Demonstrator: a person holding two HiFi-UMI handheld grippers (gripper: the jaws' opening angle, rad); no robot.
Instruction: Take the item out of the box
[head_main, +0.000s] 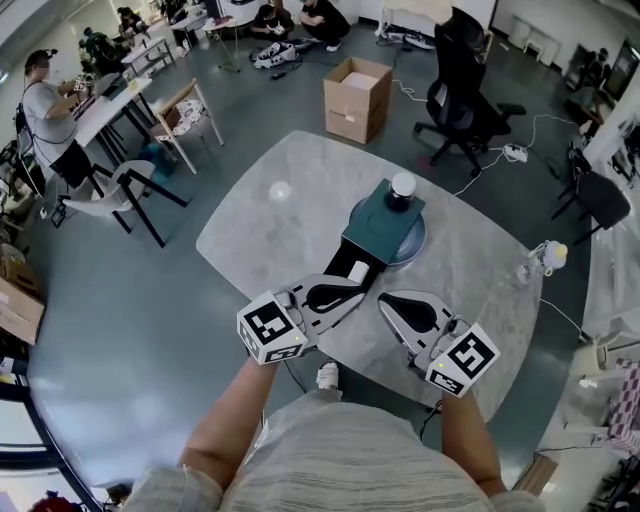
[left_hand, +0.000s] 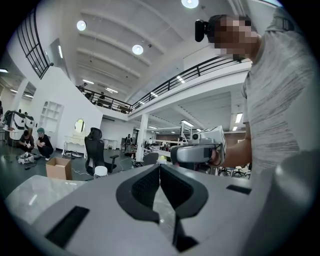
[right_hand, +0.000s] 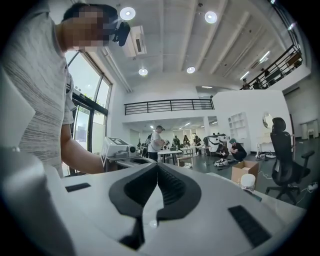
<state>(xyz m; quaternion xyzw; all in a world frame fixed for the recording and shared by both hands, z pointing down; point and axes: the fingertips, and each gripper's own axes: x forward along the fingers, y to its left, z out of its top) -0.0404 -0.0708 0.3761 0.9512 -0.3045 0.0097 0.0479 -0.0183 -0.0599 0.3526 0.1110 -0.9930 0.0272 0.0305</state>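
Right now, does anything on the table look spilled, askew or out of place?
Nothing is spilled or broken. One thing stands out: the teal box lies on a round plate, and its black inner tray sticks out past the plate's rim toward the person, with a white item in it.

This is a large open-plan lab or office hall. The polished grey floor (head_main: 150, 330) runs wide around a round marble bench (head_main: 260, 230). White desks (head_main: 110, 105) line one side, with a person (head_main: 45, 105) working there, and others crouch on the floor (head_main: 300, 20) over gear. A black office chair (head_main: 462, 85), a cardboard box (head_main: 355, 98) and a power strip with loose cables (head_main: 515, 152) stand about. Above, a railed mezzanine (right_hand: 167, 106), round ceiling lights (right_hand: 210, 17) and tall windows (right_hand: 87, 100) show a high industrial room.
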